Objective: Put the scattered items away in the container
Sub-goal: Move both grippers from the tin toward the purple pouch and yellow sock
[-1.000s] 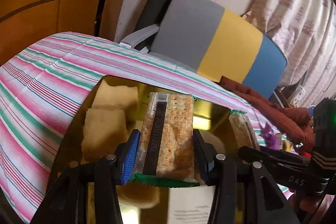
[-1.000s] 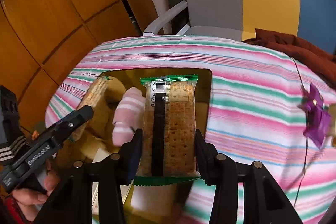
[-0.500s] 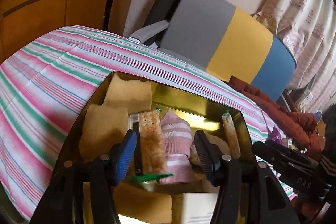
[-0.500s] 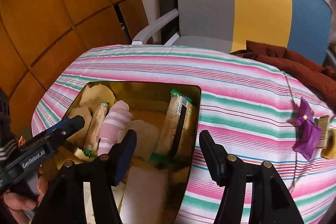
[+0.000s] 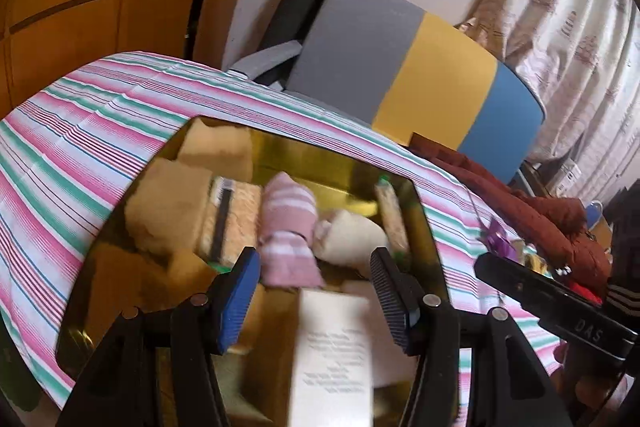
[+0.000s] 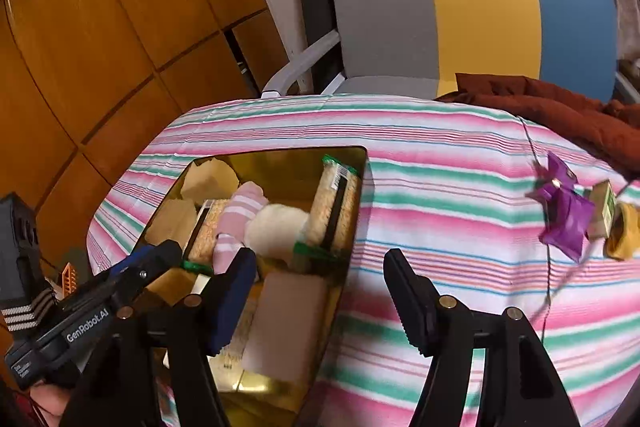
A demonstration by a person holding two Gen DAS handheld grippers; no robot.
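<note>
A gold tin point(image 6: 352, 153) point(image 5: 425, 223) sits on the striped tablecloth, holding two cracker packs point(image 6: 334, 205) point(image 5: 230, 223), a pink striped sock point(image 6: 240, 217) point(image 5: 286, 227), a cream bundle point(image 6: 280, 227), tan sponges point(image 5: 168, 207) and a white box point(image 5: 334, 351). My left gripper point(image 5: 314, 301) is open and empty above the tin's near part. My right gripper point(image 6: 316, 301) is open and empty above the tin's right rim. A purple pouch point(image 6: 564, 211), a small green-and-tan box point(image 6: 602, 207) and a yellow item point(image 6: 624, 235) lie on the cloth at the right.
A grey, yellow and blue chair point(image 6: 460, 15) stands behind the table with a rust-red garment point(image 6: 560, 107) draped beside it. Wooden panels point(image 6: 100, 27) line the left wall. The table edge drops off at the left. Bare striped cloth point(image 6: 440, 187) lies between tin and pouch.
Both grippers opened and let their cracker packs drop into the tin, then drew back and up. The packs now lie inside, one at the left, one against the right wall.
</note>
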